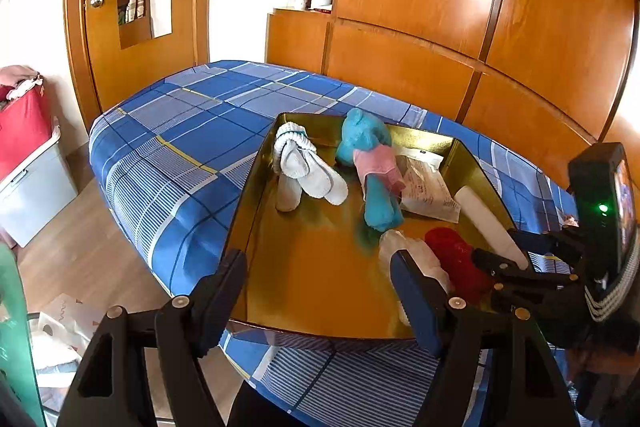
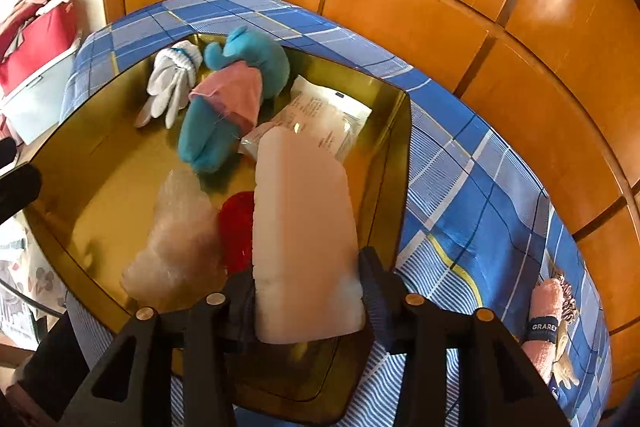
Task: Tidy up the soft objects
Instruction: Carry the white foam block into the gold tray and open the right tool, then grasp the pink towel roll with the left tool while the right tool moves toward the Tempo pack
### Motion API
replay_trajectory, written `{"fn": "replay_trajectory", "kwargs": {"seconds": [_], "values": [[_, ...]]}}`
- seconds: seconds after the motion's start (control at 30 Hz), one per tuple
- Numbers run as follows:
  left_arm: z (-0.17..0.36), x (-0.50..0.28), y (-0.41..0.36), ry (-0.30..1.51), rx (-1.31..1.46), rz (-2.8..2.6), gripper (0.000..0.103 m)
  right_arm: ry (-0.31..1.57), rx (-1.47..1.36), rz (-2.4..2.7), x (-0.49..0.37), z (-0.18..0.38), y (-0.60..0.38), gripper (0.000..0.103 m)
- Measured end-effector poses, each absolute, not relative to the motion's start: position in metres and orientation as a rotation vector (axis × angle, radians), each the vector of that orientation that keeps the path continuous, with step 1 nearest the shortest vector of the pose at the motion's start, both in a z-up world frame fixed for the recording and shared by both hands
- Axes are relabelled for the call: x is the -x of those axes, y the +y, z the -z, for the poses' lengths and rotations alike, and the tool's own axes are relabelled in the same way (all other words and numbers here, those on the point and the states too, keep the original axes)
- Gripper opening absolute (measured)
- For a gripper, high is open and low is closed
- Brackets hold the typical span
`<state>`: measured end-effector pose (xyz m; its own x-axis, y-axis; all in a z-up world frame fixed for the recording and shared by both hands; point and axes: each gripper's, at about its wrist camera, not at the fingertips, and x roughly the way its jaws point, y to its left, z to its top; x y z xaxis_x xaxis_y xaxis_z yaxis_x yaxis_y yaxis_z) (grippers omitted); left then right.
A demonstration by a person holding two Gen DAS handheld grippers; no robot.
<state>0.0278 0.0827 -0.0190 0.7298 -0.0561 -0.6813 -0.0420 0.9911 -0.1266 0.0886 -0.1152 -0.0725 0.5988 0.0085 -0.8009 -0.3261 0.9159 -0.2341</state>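
A gold tray sits on a bed covered with a blue plaid sheet, and most of the soft things lie in it. At its far end rest a pair of white gloves and a teal plush toy in a pink garment, touching a clear packet with printed text too small to read.

The right gripper has a pale foam block between its jaws, over the near right part of the tray. The pads sit against both sides of the block's near end, though the contact on the left is shadowed and partly hidden. In the left wrist view only a slim white edge of this block shows.

Beside it lie a crumpled clear plastic wrap and a red object, mostly covered; what it is cannot be told.

The left gripper hovers at the tray's near rim, its jaws set wide with nothing between them.

A rolled pink towel with a dark band lies on the sheet outside the tray, cut off by the right gripper's frame.
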Motion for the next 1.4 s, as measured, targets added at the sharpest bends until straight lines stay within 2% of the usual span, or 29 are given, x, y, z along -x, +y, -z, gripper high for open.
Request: {"fn": "replay_trajectory", "kwargs": {"seconds": [0.33, 0.83, 1.4], "values": [[0.016, -0.026, 0.075, 0.749, 0.115, 0.025, 0.078, 0.886, 0.166, -0.281, -0.072, 0.053, -0.141, 0.047], [0.005, -0.021, 0.056, 0.726, 0.058, 0.065, 0.078, 0.811, 0.088, -0.257, -0.051, 0.029, -0.179, 0.047], [-0.023, -0.026, -0.017, 0.673, -0.082, 0.244, 0.079, 0.765, -0.089, 0.035, -0.031, 0.012, -0.335, 0.047]]}}
